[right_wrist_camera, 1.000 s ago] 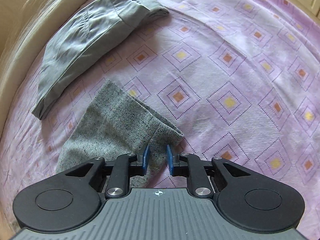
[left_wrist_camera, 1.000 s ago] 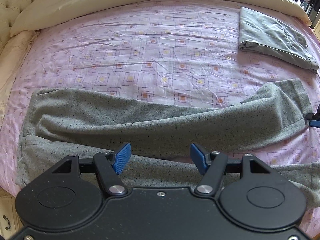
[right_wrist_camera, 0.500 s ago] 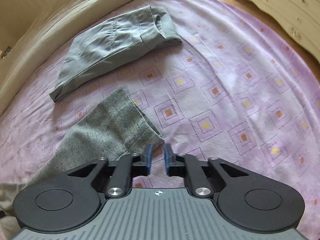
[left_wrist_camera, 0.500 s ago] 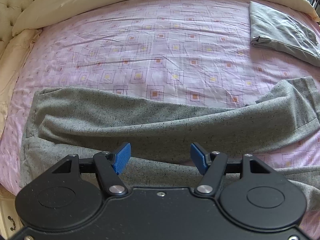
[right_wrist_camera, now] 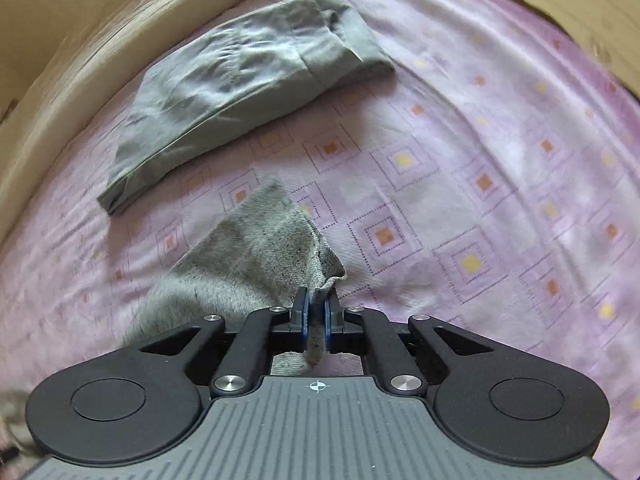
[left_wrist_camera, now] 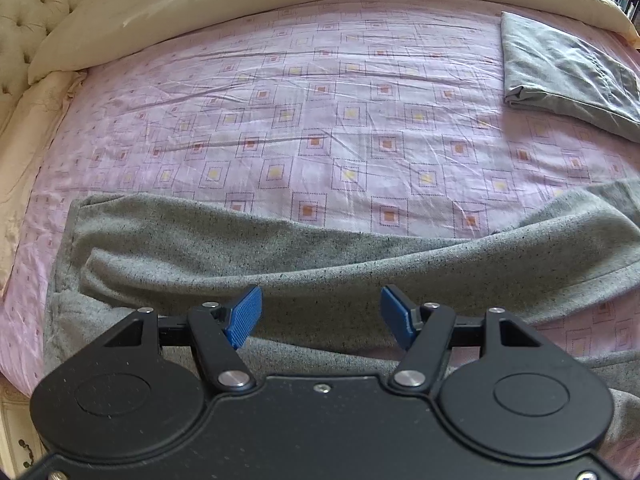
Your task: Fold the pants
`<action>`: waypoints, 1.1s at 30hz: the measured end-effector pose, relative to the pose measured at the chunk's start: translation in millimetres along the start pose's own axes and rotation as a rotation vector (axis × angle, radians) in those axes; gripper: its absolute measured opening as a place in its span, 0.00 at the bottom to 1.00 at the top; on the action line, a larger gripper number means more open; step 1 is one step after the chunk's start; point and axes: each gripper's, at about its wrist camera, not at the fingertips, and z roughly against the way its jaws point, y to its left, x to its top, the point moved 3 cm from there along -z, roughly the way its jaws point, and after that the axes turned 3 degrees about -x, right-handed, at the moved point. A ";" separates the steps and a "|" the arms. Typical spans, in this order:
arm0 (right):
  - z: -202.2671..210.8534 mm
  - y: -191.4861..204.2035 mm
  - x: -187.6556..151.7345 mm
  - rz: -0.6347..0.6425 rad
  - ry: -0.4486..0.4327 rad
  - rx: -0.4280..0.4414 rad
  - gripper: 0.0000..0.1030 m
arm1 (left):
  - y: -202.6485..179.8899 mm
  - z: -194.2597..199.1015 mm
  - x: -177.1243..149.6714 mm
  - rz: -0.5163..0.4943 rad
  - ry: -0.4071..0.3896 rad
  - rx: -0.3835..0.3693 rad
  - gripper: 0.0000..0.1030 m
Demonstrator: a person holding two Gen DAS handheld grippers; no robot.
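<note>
- Right tool (right_wrist_camera: 316, 312), jaws closing: its blue pads press on the hem corner of the speckled grey pants (right_wrist_camera: 256, 256), and a narrow tab of cloth shows between them.
- Left tool (left_wrist_camera: 320, 318), jaws standing well apart and holding nothing, hangs over the middle of the pants (left_wrist_camera: 320, 268) without visibly touching them.
- Risk, judged: the right tool pinches only a thin edge, so the hem may slip free as the leg is carried across; it may also have caught one layer only, leaving the lower layer behind and skewing the fold.
- Landmark, folded grey garment (right_wrist_camera: 248, 80) on the bed (right_wrist_camera: 480, 200): the pinched hem lies near it but apart; the pants run away from it, toward the tufted headboard (left_wrist_camera: 36, 20).
</note>
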 end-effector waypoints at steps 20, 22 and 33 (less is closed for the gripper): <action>-43.7 -20.9 52.5 0.112 0.033 0.119 0.33 | -20.2 -84.6 31.2 -0.450 0.014 -0.160 0.66; -51.2 -17.6 48.8 0.120 0.059 0.135 0.33 | -19.6 -92.4 26.9 -0.470 0.033 -0.176 0.66; -56.1 -11.4 34.9 0.067 0.079 0.174 0.40 | -36.2 -115.2 13.6 -0.682 0.048 -0.150 0.71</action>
